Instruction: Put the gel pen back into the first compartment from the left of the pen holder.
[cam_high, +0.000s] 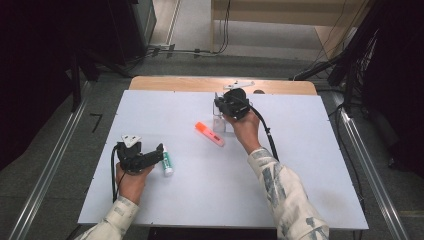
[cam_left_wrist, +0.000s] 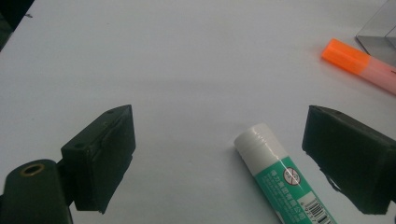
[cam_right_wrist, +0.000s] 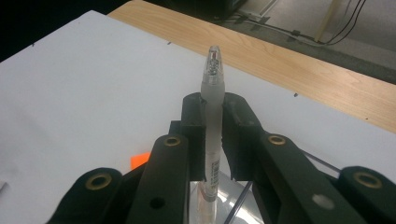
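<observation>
The right hand-held gripper has its jaws drawn in narrow on a translucent pen, the pads pressing its barrel from both sides. The pen stands about upright, its capped tip above the jaws at twelve o'clock and its lower end reaching down into a clear plastic holder below. In the high view this right hand-held gripper sits at about one o'clock from the worktop's middle, over the clear holder.

An orange highlighter lies flat just beside the holder, at its eight o'clock, apart from both hand-held grippers.

The left hand-held gripper rests low at about eight o'clock on the white worktop, jaws spread wide and holding nothing. A glue stick with a green label lies between its jaws, closer to the right-hand pad in the left gripper view, touching neither. From there the highlighter shows at two o'clock.
</observation>
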